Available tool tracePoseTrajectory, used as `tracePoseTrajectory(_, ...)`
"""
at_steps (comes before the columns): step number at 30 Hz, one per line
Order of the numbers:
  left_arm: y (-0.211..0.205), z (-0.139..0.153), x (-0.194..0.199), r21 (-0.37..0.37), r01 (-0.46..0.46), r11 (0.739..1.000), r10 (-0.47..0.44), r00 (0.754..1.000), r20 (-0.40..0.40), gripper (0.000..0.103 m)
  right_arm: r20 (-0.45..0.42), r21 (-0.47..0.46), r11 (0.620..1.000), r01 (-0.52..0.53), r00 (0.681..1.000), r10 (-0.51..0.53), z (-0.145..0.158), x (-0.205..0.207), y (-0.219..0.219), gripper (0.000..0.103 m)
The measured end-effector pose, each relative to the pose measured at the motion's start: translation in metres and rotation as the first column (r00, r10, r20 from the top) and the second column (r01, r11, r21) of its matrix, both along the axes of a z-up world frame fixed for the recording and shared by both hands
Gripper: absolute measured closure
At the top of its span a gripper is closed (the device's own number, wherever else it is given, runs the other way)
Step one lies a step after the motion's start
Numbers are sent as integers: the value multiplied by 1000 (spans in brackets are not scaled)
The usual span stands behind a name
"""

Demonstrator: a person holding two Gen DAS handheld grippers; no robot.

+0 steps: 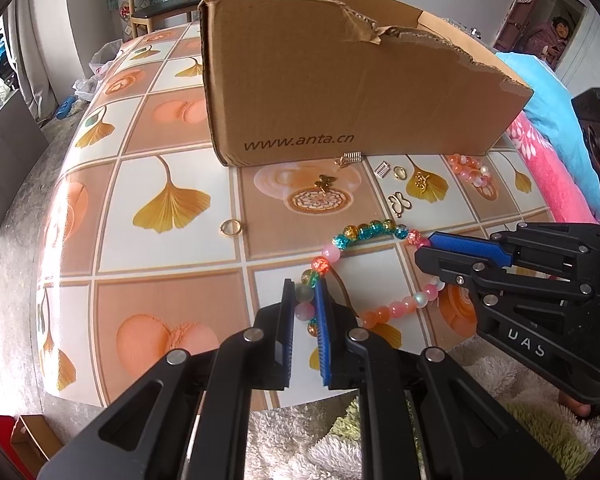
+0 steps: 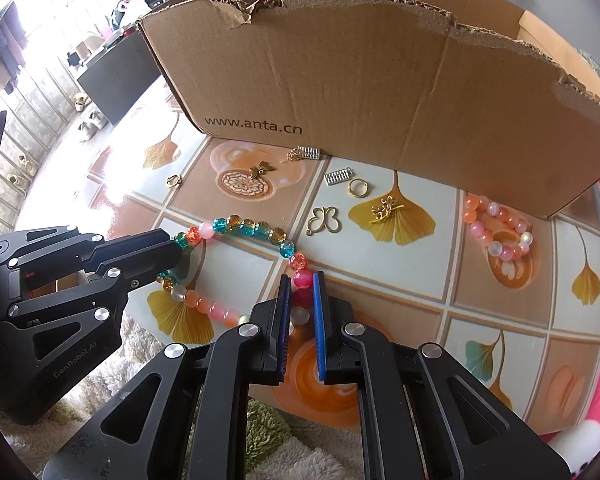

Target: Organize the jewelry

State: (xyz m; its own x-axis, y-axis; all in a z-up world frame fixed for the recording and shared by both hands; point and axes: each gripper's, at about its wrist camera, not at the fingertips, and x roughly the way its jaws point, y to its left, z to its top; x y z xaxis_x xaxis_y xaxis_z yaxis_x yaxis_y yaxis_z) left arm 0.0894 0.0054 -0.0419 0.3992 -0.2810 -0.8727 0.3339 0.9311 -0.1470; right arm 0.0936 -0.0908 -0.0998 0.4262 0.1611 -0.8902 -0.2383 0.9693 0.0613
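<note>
A long necklace of teal, amber, pink and orange beads [image 1: 364, 232] [image 2: 252, 228] lies in a loop on the tiled table top. My left gripper [image 1: 304, 286] is shut on pale beads at the loop's left side; in the right wrist view the left gripper [image 2: 172, 254] comes in from the left. My right gripper [image 2: 302, 278] is shut on a pink bead at the loop's right side, and in the left wrist view it [image 1: 428, 248] reaches in from the right. A torn cardboard box [image 1: 340, 92] [image 2: 380, 100] stands open-topped behind the necklace.
Small pieces lie in front of the box: a pink bead bracelet [image 1: 470, 170] [image 2: 496, 228], a gold butterfly outline [image 1: 399, 203] [image 2: 325, 220], a gold ring [image 1: 230, 227] [image 2: 173, 180], a butterfly charm [image 1: 325, 182], silver springs [image 2: 337, 177]. The table's front edge [image 1: 172, 396] is close below me.
</note>
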Motion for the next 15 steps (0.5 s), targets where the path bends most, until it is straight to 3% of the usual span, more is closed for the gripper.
tracePoseTrajectory(15,3,12,-6,-21,1,1000,0,998,68,94,27,37,999,21,999,-22,8,-5,-9,96)
